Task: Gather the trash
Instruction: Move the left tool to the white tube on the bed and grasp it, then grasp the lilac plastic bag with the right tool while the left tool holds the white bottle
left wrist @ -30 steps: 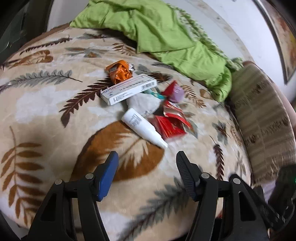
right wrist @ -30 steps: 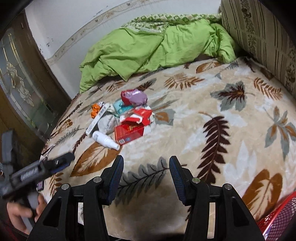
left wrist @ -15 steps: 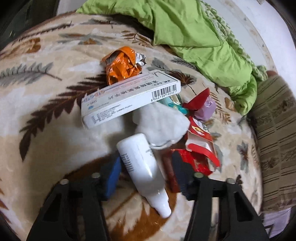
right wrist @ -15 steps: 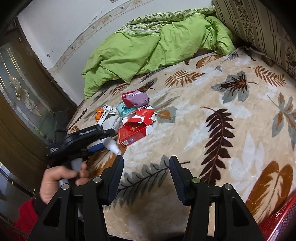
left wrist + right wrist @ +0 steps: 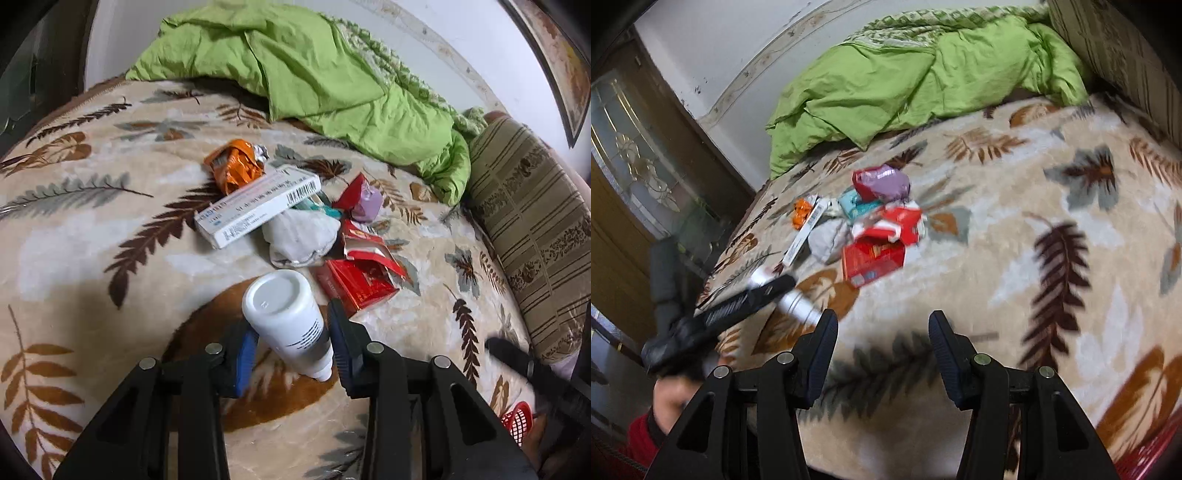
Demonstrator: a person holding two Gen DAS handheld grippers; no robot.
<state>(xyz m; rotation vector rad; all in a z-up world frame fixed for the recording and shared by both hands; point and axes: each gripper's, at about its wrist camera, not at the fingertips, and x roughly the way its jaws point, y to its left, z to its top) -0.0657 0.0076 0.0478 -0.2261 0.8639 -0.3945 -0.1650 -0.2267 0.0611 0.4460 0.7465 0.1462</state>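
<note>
A white plastic bottle (image 5: pixel 280 299) sits between the blue pads of my left gripper (image 5: pixel 291 328), base tipped up toward the camera, nozzle down. The jaws are closing and both pads press its sides. The right wrist view shows the same bottle (image 5: pixel 799 304) raised off the bed in the left gripper (image 5: pixel 738 301). Further back lies the trash pile: an orange wrapper (image 5: pixel 234 166), a long white box (image 5: pixel 258 210), a crumpled tissue (image 5: pixel 299 236), a torn red carton (image 5: pixel 360 280) and a purple-red wrapper (image 5: pixel 365 197). My right gripper (image 5: pixel 882 332) hangs open over the leaf-patterned blanket, holding nothing.
A green quilt (image 5: pixel 332 74) is bunched at the far side of the bed. At the right leans a striped pillow (image 5: pixel 535 221). A red mesh basket (image 5: pixel 517 421) stands low at the bed's right edge. A wooden door with glass (image 5: pixel 635 147) is left of the bed.
The left gripper went in to the white bottle, narrowed its jaws around it and drew back with the bottle lifted off the blanket. The right gripper's jaws kept the same width.
</note>
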